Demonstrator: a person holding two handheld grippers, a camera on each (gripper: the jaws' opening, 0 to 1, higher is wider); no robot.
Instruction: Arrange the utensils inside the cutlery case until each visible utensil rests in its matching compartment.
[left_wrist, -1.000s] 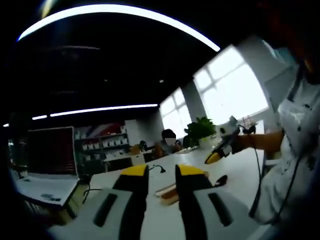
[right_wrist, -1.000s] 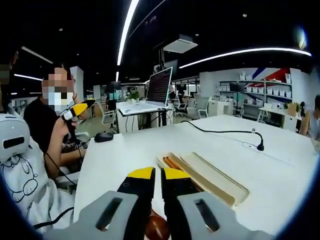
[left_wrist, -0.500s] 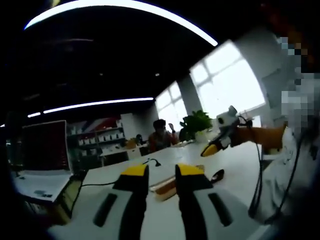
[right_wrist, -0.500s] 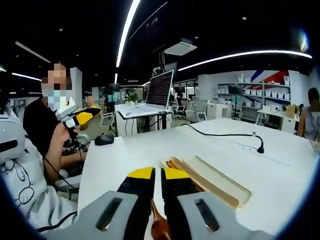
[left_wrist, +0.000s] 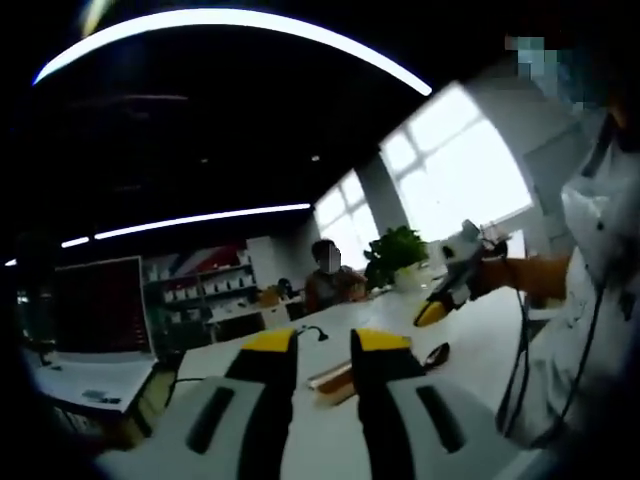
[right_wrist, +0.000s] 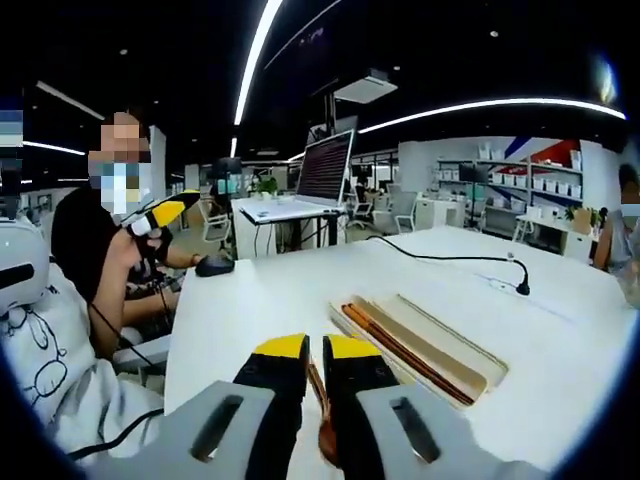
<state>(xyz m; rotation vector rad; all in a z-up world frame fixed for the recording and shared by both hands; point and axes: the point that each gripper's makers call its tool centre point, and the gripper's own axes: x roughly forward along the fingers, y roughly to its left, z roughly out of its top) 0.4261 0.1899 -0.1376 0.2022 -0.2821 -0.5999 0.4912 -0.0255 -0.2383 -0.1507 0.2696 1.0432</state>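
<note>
**A:** Status pls, biggest thing first.

**B:** White table (right_wrist: 560, 340), wide, mostly bare at my end. The cutlery case (right_wrist: 452, 352) lies flat on it, just ahead and a bit right of my right hand-held gripper (right_wrist: 315, 348), lid off, long compartments running near to far. Open side is up, so I reckon I can drop things in from above.

**A:** Grippers?

**B:** Left hand-held gripper (left_wrist: 325, 340) is released: jaws apart, nothing between them. It's held up off the table on the far left side, prob. parked there so it won't block the case. The right one is low over the near edge of the table, jaws almost together.

**A:** Holding anything?

**B:** Can't tell. A brown spoon (right_wrist: 324, 420) shows in the slit between the jaws, handle pointing far, bowl near me. It could be pinched or just lying under them. The left gripper view shows a dark spoon bowl low beside the case, no clearer there.

**A:** What's in the case?

**B:** A pair of reddish chopsticks (right_wrist: 395, 345) in the left compartment, lying lengthwise, which looks like the right slot for them. The wider compartment to their right looks free, so I'd guess the spoon belongs there.

**A:** So, progress?

**B:** My read: chopsticks done, spoon not yet in.
</note>
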